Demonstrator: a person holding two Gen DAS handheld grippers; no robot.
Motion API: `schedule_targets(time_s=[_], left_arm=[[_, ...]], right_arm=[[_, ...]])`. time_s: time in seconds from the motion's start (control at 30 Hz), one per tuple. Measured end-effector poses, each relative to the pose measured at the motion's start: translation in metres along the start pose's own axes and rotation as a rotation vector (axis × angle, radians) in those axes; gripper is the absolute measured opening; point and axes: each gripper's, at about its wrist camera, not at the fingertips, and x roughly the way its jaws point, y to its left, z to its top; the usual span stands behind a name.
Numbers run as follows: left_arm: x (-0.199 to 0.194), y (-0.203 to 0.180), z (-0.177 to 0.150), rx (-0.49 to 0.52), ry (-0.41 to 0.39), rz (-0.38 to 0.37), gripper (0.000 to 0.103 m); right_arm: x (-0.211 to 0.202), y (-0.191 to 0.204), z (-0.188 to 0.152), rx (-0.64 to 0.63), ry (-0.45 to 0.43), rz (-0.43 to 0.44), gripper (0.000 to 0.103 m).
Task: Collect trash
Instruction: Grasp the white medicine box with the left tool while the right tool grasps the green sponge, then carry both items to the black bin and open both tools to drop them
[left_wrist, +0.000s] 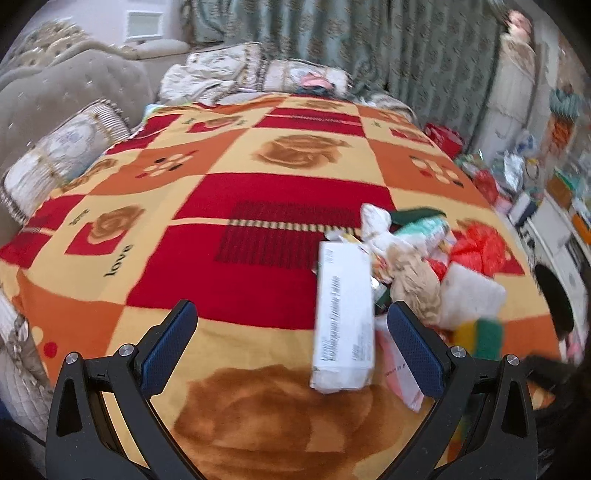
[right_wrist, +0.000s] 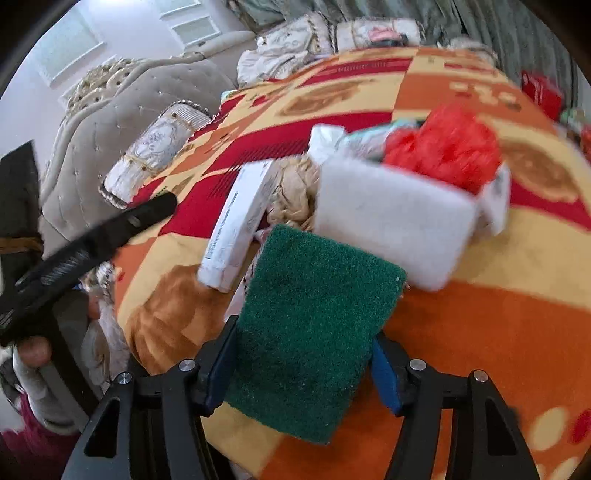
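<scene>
Green scouring pad (right_wrist: 310, 328) clamped in right gripper (right_wrist: 303, 365) | left gripper (left_wrist: 291, 354) spread wide, empty | white box (left_wrist: 343, 321) on blanket (left_wrist: 221, 192)

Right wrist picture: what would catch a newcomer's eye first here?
The green scouring pad fills the foreground between the right gripper and its blue-padded fingers. Behind it a white sponge block and a red plastic bag top the trash pile on the red, orange and yellow blanket.
</scene>
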Motion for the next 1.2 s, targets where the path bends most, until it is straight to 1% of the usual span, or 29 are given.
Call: schedule_targets(time_s=[0.07, 0.13, 0.23, 0.27, 0.33, 0.37, 0.4, 0.43, 0.5, 0.63, 0.77, 0.93, 1.1, 1.2], left_arm=[[0.008, -0.009, -0.001, 0.041, 0.024, -0.015, 0.102], [0.018, -0.016, -0.001, 0.062, 0.048, -0.024, 0.102], [0.034, -0.021, 0.002, 0.057, 0.072, -0.041, 0.102], [0.04, -0.022, 0.004, 0.052, 0.083, -0.043, 0.101], [0.052, -0.023, 0.005, 0.046, 0.109, -0.048, 0.082], [0.06, -0.024, 0.006, 0.044, 0.135, -0.05, 0.06], [0.067, -0.024, 0.006, 0.038, 0.162, -0.052, 0.041], [0.072, -0.022, 0.005, 0.024, 0.186, -0.056, 0.04], [0.067, -0.02, 0.006, 0.007, 0.173, -0.067, 0.04], [0.045, -0.022, 0.012, 0.021, 0.135, -0.064, 0.04], [0.023, -0.035, 0.023, 0.029, 0.114, -0.115, 0.04], [0.003, -0.073, 0.037, 0.07, 0.1, -0.198, 0.04], [-0.005, -0.129, 0.045, 0.119, 0.114, -0.282, 0.04], [-0.008, -0.168, 0.047, 0.146, 0.125, -0.329, 0.04]], right_arm=[[-0.014, -0.008, 0.0, -0.019, -0.013, -0.032, 0.062], [-0.027, -0.019, 0.002, -0.036, -0.005, -0.07, 0.062], [-0.041, -0.035, 0.001, -0.047, 0.0, -0.123, 0.062], [-0.045, -0.041, 0.001, -0.042, -0.003, -0.133, 0.062], [-0.05, -0.05, 0.0, -0.028, -0.013, -0.136, 0.062], [-0.052, -0.054, -0.001, -0.018, -0.02, -0.135, 0.062], [-0.053, -0.056, -0.003, -0.01, -0.027, -0.134, 0.062], [-0.054, -0.059, -0.004, -0.004, -0.032, -0.134, 0.062], [-0.056, -0.061, -0.005, -0.002, -0.04, -0.137, 0.063], [-0.06, -0.064, -0.005, -0.019, -0.05, -0.155, 0.062], [-0.067, -0.075, -0.001, -0.009, -0.07, -0.171, 0.062], [-0.078, -0.096, 0.001, 0.016, -0.09, -0.204, 0.062], [-0.095, -0.125, 0.0, 0.043, -0.117, -0.267, 0.062], [-0.11, -0.153, -0.004, 0.094, -0.135, -0.294, 0.062]])
